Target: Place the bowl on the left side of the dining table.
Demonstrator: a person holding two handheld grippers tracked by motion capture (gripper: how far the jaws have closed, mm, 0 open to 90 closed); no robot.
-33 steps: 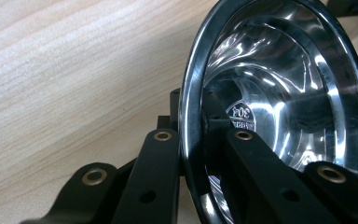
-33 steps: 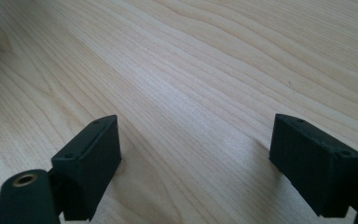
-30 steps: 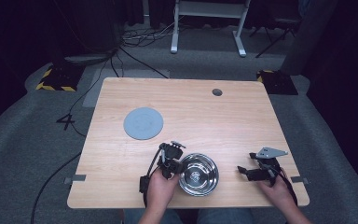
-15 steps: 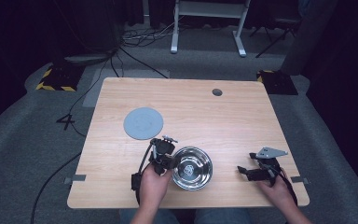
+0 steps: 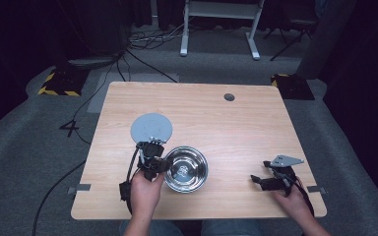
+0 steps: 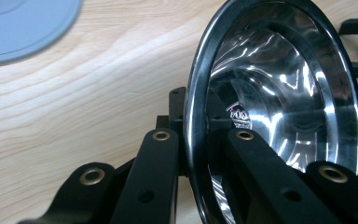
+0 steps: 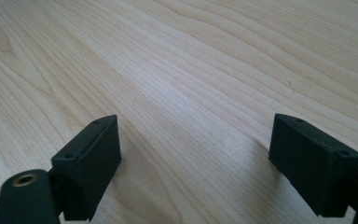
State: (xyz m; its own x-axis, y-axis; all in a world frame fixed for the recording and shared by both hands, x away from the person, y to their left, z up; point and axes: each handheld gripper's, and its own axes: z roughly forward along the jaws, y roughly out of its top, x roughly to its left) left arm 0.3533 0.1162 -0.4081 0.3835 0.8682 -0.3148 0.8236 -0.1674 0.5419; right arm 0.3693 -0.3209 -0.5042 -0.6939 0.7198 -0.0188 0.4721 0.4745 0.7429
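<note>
Steel bowl (image 5: 186, 168), round, shiny, deep.

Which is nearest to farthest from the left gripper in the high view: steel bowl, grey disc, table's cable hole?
1. steel bowl: its rim is clamped in the left gripper, just to the gripper's right.
2. grey disc: flat on the table, just beyond the gripper.
3. cable hole: far side of the table, toward the right.

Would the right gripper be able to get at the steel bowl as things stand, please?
Probably yes: bare table lies between the open right gripper and the steel bowl, though the left gripper grips the far rim.
</note>
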